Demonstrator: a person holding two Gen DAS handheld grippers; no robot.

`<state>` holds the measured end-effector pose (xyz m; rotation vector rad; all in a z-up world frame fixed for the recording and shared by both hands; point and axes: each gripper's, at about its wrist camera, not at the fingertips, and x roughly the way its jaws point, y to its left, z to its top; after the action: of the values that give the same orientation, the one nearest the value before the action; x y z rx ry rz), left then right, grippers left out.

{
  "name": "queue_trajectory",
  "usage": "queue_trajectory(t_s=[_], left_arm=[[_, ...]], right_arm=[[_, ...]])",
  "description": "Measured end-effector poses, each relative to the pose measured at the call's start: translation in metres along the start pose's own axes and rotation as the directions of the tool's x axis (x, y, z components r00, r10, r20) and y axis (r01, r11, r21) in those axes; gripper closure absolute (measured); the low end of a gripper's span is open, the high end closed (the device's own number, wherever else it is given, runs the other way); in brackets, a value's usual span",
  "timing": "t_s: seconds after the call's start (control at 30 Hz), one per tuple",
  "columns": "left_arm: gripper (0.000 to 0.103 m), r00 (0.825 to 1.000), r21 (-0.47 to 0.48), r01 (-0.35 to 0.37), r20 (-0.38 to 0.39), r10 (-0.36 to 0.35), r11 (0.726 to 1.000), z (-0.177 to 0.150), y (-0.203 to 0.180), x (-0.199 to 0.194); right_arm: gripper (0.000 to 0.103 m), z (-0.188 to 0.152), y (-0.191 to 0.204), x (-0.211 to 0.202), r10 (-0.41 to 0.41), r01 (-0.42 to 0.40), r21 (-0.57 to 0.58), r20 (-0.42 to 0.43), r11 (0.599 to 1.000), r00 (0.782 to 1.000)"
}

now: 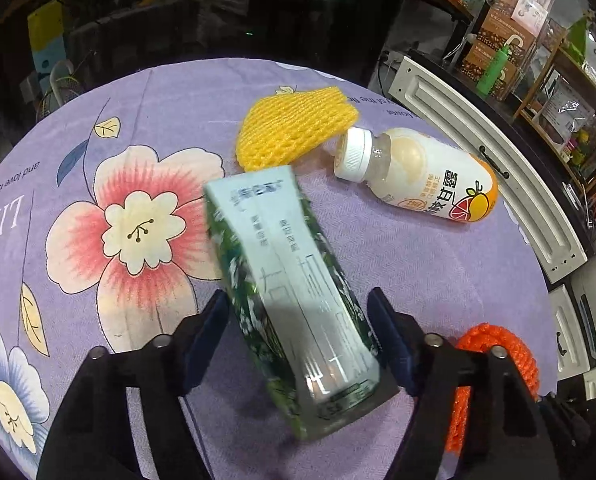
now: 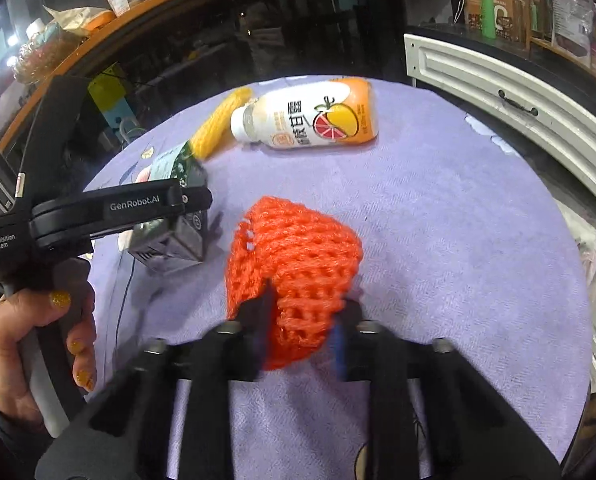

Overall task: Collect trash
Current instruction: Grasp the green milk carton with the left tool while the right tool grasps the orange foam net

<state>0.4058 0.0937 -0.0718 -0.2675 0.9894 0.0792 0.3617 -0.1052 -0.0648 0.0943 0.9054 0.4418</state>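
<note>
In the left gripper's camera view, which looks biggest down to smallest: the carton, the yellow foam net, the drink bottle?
1. Carton, though it lies nearest the lens, which inflates it.
2. Drink bottle and yellow foam net look about alike; I would not rank them.

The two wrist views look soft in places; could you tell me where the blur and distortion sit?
Left wrist view: the pale green printed drink carton is smeared, while the yellow foam net sleeve stays sharp. Right wrist view: the right hand-held gripper is streaked against the orange foam net sleeve. Both views: fisheye bends the white cabinet panel.
</note>
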Motion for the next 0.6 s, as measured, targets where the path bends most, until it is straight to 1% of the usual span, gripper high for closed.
queue_trajectory(t_s=[0.07, 0.13, 0.27, 0.37, 0.5, 0.6], left_arm=[[0.048, 1.0, -0.006, 0.0, 0.002, 0.0, 1.0, -0.002, 0.002, -0.001], [0.052, 1.0, -0.005, -0.003, 0.008, 0.003, 1.0, -0.004, 0.003, -0.005], [0.053, 1.0, -0.008, 0.01, 0.022, -0.01, 1.0, -0.01, 0.003, -0.013], [0.053, 0.999, 0.009, 0.024, 0.048, -0.024, 1.0, -0.02, -0.001, -0.027], [0.053, 0.994, 0.037, 0.072, 0.078, -0.074, 0.997, -0.038, -0.016, -0.049], [0.053, 0.987, 0.089, 0.111, 0.105, -0.12, 0.99, -0.055, -0.038, -0.068]], right_arm=[[0.089, -0.001, -0.002, -0.005, 0.009, -0.009, 0.008, 0.007, 1.0, 1.0], [0.09, -0.001, -0.004, -0.013, 0.018, -0.018, 0.006, 0.025, 1.0, 1.0], [0.09, -0.006, -0.004, -0.037, 0.018, -0.017, -0.014, 0.075, 1.0, 0.997], [0.09, -0.016, -0.01, -0.064, 0.028, -0.026, -0.014, 0.117, 1.0, 0.993], [0.09, -0.034, -0.028, -0.099, 0.023, -0.025, 0.009, 0.16, 1.0, 0.987], [0.09, -0.055, -0.051, -0.127, -0.01, 0.003, 0.038, 0.193, 0.999, 0.981]])
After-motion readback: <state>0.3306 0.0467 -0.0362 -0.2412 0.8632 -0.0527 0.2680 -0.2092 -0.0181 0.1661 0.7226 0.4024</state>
